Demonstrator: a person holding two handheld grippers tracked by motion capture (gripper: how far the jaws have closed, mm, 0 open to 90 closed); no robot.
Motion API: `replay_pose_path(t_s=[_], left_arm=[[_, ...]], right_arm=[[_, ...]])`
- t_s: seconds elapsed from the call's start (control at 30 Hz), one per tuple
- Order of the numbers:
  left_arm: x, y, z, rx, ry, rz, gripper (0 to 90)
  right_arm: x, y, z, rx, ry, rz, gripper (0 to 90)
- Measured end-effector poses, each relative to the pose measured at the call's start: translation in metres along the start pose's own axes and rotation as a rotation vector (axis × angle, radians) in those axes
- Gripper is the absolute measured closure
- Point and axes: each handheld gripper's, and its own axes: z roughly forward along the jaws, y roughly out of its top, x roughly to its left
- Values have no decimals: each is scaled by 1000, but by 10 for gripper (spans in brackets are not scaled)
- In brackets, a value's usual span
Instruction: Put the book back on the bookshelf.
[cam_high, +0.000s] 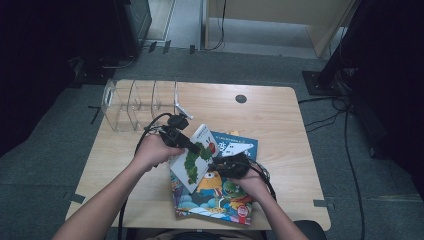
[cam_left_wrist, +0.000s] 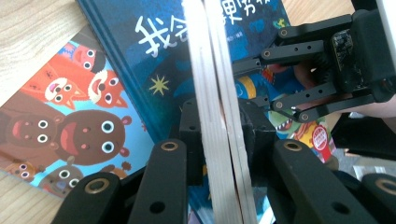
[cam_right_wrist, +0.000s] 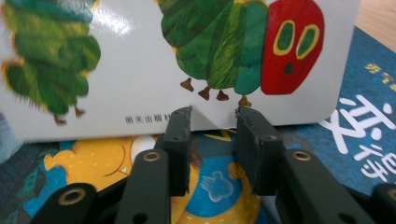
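White caterpillar book (cam_high: 194, 159) half-hiding blue book (cam_high: 235, 145)

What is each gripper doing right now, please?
Left gripper: shut on the white caterpillar board book.
Right gripper: open, jaws just short of that book's edge.
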Motion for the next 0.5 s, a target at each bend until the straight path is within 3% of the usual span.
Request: replay_pose_path(t_s=[0.3, 0.33, 0.5], left_arm=[[-4, 3, -9, 18, 68, 77, 776], [-6, 3, -12, 8, 83, 95, 776], [-9, 3, -23, -13, 110, 112, 777]], right_arm=[[2, -1, -3, 15, -10, -12, 534], [2, -1, -2, 13, -15, -15, 520], [4, -1, -2, 16, -34, -44, 479]])
